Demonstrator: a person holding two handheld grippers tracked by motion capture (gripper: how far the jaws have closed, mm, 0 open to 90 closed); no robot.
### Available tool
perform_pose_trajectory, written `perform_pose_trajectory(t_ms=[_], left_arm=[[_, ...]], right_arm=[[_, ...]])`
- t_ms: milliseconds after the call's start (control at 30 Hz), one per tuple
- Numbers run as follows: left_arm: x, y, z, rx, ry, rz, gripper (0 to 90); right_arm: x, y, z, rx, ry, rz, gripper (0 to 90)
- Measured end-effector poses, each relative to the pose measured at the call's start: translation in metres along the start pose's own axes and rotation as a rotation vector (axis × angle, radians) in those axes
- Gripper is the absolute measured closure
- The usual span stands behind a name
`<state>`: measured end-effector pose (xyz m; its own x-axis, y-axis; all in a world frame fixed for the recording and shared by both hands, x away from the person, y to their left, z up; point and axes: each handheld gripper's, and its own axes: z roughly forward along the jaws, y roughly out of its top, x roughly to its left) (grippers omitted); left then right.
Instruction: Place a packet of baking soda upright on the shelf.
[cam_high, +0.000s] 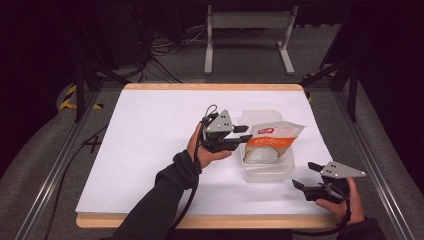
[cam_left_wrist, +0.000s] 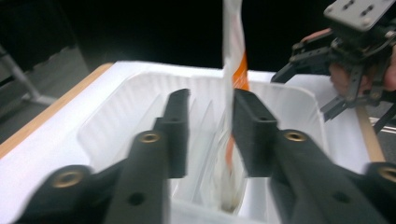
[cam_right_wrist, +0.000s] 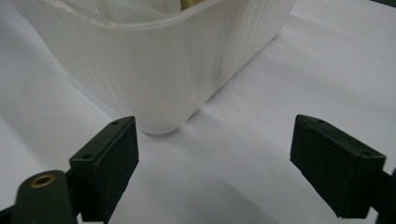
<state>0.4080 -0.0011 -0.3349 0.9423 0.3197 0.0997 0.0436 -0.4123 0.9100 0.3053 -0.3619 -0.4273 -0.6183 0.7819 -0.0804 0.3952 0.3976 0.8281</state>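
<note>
The orange-and-white pouch (cam_high: 272, 139) is lying across the translucent tub (cam_high: 287, 170) mid-worktop, its print unreadable; the left tool (cam_high: 241, 136) is gaping around its blurred edge; the right tool (cam_high: 306, 175) is gaping beside the tub.

dark room, grey floor (cam_high: 40, 150), metal stand (cam_high: 248, 35)

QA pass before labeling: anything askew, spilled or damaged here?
No spill or damage visible. The pouch isn't seated: it leans half out of the clear tub, between the left gripper's parted jaws. Right gripper open beside the tub.
</note>
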Motion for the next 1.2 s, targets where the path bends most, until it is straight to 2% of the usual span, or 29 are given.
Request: perform_pose_trajectory(t_ms=[100,133,167,200,267,333,367,433,467,533,600,633,667,767,833,900,967,1100,1200], left_arm=[[-0.004,-0.001,-0.009,0.009,0.033,0.046,55.9],[-0.004,-0.001,-0.011,0.019,0.047,0.053,51.5],[-0.005,-0.001,-0.013,0.033,0.063,0.049,47.9],[-0.004,-0.002,-0.016,0.048,0.079,0.053,40.2],[-0.004,-0.003,-0.017,0.056,0.083,0.053,38.0],[-0.004,-0.004,-0.022,0.094,0.105,0.072,30.1],[-0.004,-0.004,-0.022,0.094,0.105,0.072,27.9],[-0.004,-0.007,-0.025,0.121,0.111,0.072,24.9],[-0.004,-0.008,-0.027,0.143,0.113,0.075,21.1],[-0.005,-0.013,-0.031,0.176,0.151,0.095,19.9],[-0.004,-0.018,-0.034,0.193,0.141,0.081,17.7],[-0.004,-0.020,-0.035,0.205,0.139,0.082,16.7],[-0.004,-0.022,-0.038,0.219,0.160,0.094,15.5],[-0.002,-0.030,-0.044,0.218,0.151,0.068,14.5],[-0.001,-0.035,-0.049,0.223,0.158,0.072,13.3],[0.001,-0.040,-0.051,0.237,0.160,0.055,12.5],[0.001,-0.043,-0.054,0.263,0.173,0.074,10.2],[0.000,-0.046,-0.061,0.274,0.183,0.092,8.9],[-0.001,-0.051,-0.071,0.274,0.203,0.090,9.1]], right_arm=[[0.000,-0.002,0.001,0.015,-0.002,-0.010,16.0],[0.000,-0.001,0.001,0.012,-0.003,-0.004,16.0],[-0.001,-0.001,0.001,0.009,-0.004,0.002,16.0],[-0.002,-0.002,0.001,0.009,-0.008,-0.001,16.0],[-0.002,-0.002,0.001,0.013,-0.006,-0.003,16.0],[-0.002,-0.001,-0.001,0.007,-0.007,0.004,16.0],[-0.002,0.000,-0.002,-0.004,-0.007,0.010,16.0],[-0.002,0.000,-0.002,-0.003,-0.006,0.002,16.0],[-0.003,0.001,-0.005,-0.014,-0.008,0.014,15.9],[-0.003,0.001,-0.005,-0.021,-0.008,0.017,15.9],[-0.003,0.000,-0.006,-0.005,-0.019,0.000,15.8],[-0.004,0.001,-0.006,-0.011,-0.018,0.011,15.8],[-0.003,0.002,-0.008,-0.027,-0.012,0.015,15.8],[-0.003,0.002,-0.007,-0.012,-0.019,0.001,15.7],[-0.002,0.003,-0.006,-0.020,-0.014,0.006,15.7],[0.000,0.002,-0.004,0.006,-0.032,-0.027,15.7],[0.002,0.002,-0.002,0.010,-0.029,-0.034,15.7],[0.007,0.002,-0.001,0.023,-0.043,-0.073,15.6],[0.008,0.002,0.001,0.028,-0.040,-0.074,15.6]])
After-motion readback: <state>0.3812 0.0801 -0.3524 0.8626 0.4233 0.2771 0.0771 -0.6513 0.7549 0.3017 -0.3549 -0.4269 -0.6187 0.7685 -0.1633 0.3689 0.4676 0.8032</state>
